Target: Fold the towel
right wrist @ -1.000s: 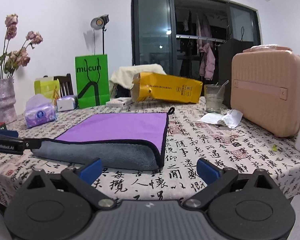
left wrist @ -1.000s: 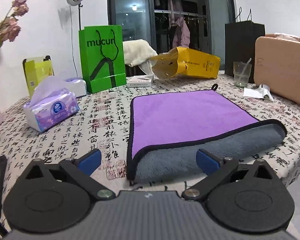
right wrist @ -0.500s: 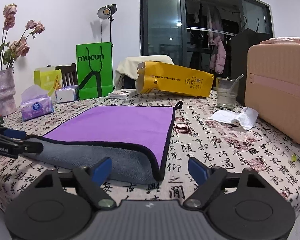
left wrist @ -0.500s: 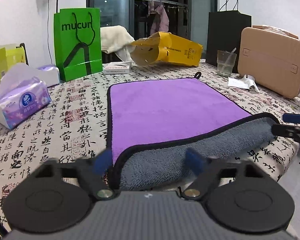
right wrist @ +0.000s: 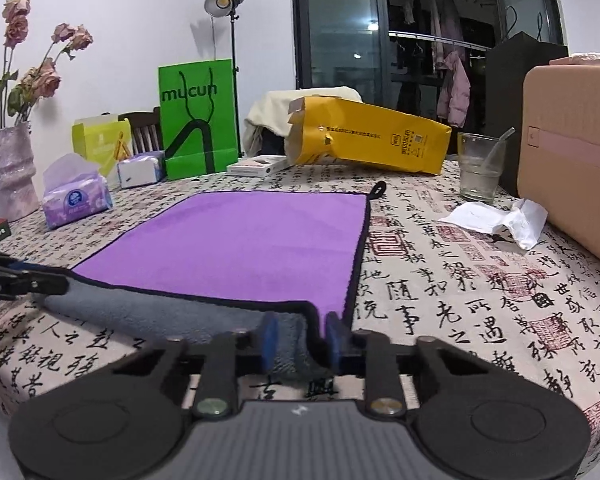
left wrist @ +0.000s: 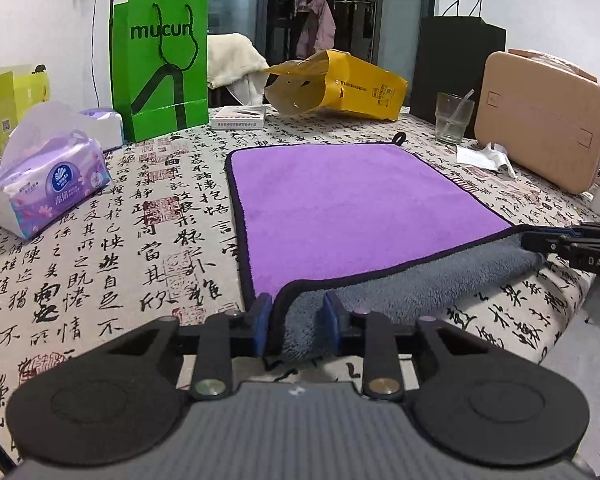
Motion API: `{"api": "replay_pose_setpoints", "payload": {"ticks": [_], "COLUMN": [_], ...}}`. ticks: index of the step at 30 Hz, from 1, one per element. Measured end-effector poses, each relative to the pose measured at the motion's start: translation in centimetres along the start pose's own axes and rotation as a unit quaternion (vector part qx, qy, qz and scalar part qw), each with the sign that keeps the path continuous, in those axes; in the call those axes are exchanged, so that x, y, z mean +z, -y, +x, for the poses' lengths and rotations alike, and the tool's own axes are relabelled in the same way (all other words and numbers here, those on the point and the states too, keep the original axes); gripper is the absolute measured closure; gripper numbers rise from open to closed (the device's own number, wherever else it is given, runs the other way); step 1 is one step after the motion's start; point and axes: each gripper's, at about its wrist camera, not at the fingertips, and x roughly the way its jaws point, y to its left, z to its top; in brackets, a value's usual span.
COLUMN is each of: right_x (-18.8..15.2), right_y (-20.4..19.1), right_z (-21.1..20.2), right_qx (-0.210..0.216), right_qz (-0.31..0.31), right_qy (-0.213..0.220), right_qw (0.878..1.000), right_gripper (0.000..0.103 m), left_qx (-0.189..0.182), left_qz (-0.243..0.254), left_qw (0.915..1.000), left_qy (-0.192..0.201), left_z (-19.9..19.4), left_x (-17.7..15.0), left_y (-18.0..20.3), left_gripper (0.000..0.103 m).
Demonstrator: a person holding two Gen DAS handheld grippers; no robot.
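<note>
Both grippers have closed in since a moment ago: their blue fingers, then spread wide and short of the cloth, now pinch the towel's [left wrist: 352, 208] rolled near edge. On the left gripper [left wrist: 296, 322] the fingers squeeze the near left corner, grey underside bunched between them; the right gripper [right wrist: 298, 336] clamps the near right corner the same way. Spread purple side up, the towel lies in the middle of the bench [left wrist: 112, 240], its near hem curled back to show grey along the bench's front edge. Each gripper's tip shows only as a dark sliver at the other view's margin, cut off by the frame. How deep the cloth sits between the fingers is hidden by the gripper bodies. A tissue pack [left wrist: 48, 184] sits near the left edge.
</note>
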Motion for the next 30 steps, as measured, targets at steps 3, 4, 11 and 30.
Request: {"api": "replay_pose_setpoints", "payload": {"ticks": [3, 4, 11, 30], "right_x": [0.0, 0.0, 0.1, 1.9], "right_y": [0.2, 0.3, 0.6, 1.0], "right_z": [0.0, 0.0, 0.2, 0.4], "right_qx": [-0.005, -0.005, -0.001, -0.018], "right_qz": [0.003, 0.003, 0.001, -0.019], "right_qy": [-0.002, -0.004, -0.017, 0.027], "right_qw": [1.0, 1.0, 1.0, 0.999], "right_gripper": [0.087, 0.087, 0.087, 0.096], "left_qx": [-0.006, -0.007, 0.014, 0.058], "left_qz": [-0.003, -0.001, 0.03, 0.035], "left_qw": [1.0, 1.0, 0.9994, 0.9966], "left_qy": [0.0, -0.003, 0.008, 0.048], "left_z": [-0.2, -0.2, -0.3, 0.7], "left_x": [-0.1, -0.2, -0.2, 3.3], "left_y": [-0.1, -0.1, 0.8, 1.5], "left_gripper": [0.073, 0.073, 0.093, 0.097]}}
